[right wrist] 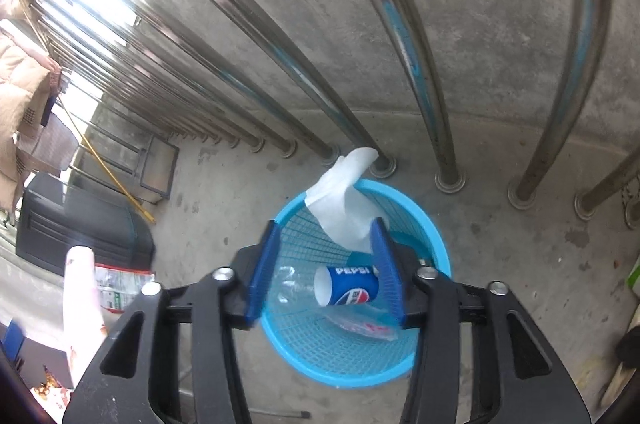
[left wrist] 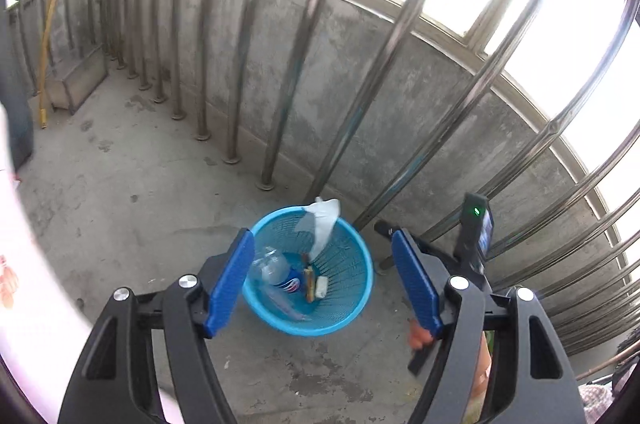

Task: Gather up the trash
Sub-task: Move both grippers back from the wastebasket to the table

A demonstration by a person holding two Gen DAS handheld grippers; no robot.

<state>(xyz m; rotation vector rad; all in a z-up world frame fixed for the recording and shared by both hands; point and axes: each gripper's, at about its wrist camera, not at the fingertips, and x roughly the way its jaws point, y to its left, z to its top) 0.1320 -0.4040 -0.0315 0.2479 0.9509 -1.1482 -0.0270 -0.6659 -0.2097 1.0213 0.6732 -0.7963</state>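
A blue mesh basket [left wrist: 352,308] stands on the concrete floor by the railing. It holds a crushed clear bottle [left wrist: 272,266], a blue Pepsi cup [right wrist: 346,286], a clear wrapper [right wrist: 360,324] and small scraps. A white tissue [right wrist: 344,199] is in the air over the basket's far rim, touching neither gripper; it also shows in the left wrist view [left wrist: 322,224]. My left gripper [left wrist: 324,282] is open and empty above the basket. My right gripper [right wrist: 326,268] is open above the basket, with the tissue's lower edge by its right finger [right wrist: 386,264].
Steel railing bars [right wrist: 440,127] and a low concrete wall [left wrist: 360,95] stand just behind the basket. A dark bin [right wrist: 80,228], a printed bag [right wrist: 120,288] and a yellow pole [right wrist: 108,167] are at the left. The right gripper's body [left wrist: 476,236] shows in the left view.
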